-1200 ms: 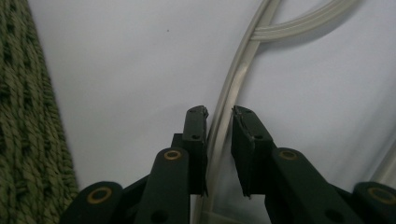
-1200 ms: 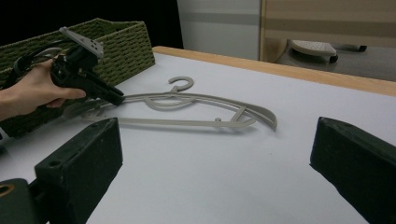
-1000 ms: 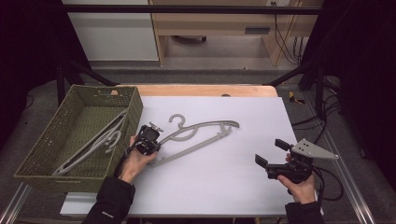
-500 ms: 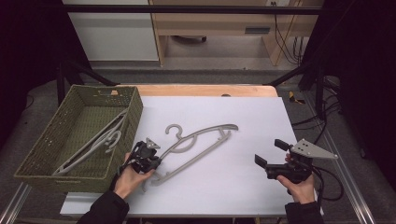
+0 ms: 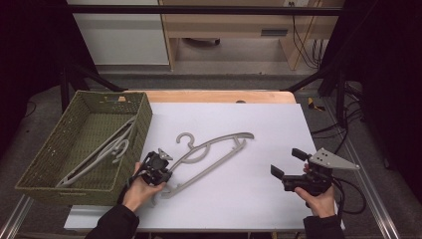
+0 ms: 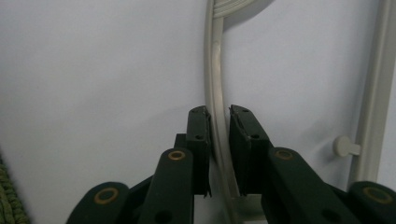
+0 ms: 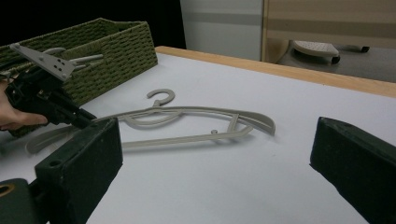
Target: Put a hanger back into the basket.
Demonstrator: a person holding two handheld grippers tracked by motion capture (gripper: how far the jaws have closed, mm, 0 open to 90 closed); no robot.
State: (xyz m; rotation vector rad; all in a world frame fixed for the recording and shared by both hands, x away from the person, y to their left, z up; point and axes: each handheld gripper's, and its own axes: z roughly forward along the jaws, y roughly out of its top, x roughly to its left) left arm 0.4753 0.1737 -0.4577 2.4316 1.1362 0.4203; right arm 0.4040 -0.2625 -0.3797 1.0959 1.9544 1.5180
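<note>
Holding two grey hangers [image 5: 102, 153]: green basket [image 5: 46, 154], table's L side.

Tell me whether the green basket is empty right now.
Not empty: the basket holds a grey hanger lying inside; another hanger lies on the table.

Light fell from above onto the white bench [image 5: 249, 199], which stood bright while the room around it sank into near black at both sides of the high view. That view was soft and slightly grainy. The hanger [image 5: 211, 152] cast only a thin, faint shadow. In the left gripper view the jaws were sharp enough but dark, and the bench surface showed an even grey-white with no glare. In the right gripper view the near jaws were blurred and shadowed.
</note>
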